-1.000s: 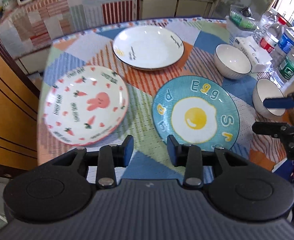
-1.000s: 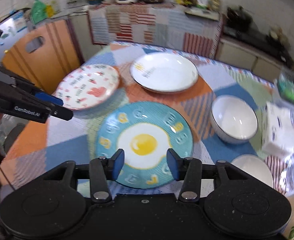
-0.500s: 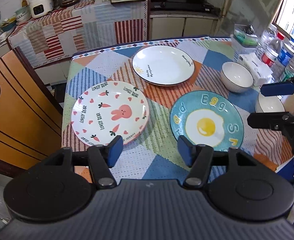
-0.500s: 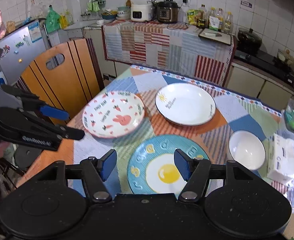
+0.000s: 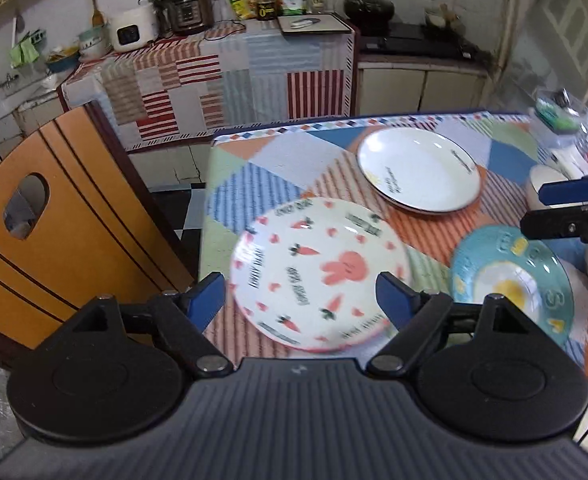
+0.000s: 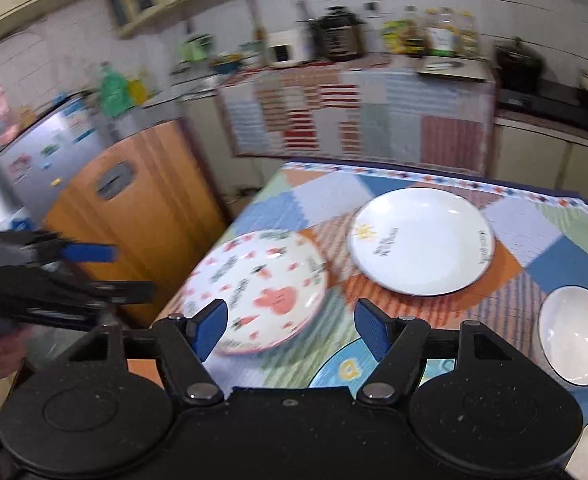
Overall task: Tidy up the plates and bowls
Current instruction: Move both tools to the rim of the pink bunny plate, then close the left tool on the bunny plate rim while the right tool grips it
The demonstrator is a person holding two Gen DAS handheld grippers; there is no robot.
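We see our left gripper [image 5: 300, 298] over the near edge of the table [image 5: 245, 184], its jaws opening wide with nothing held. Below it lies the bunny plate [image 5: 320, 272]. Our right gripper [image 6: 289, 330] is opening too, and it holds nothing. The white plate [image 6: 420, 240] sits farther back, just beside the bunny plate. The fried-egg plate [image 5: 512, 284] lies to the right of the bunny plate. A white bowl [image 6: 578, 340] rests near the table's right side.

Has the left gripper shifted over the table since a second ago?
Yes. The left gripper has pulled back and swung left: it now frames the bunny plate, no longer the egg plate.
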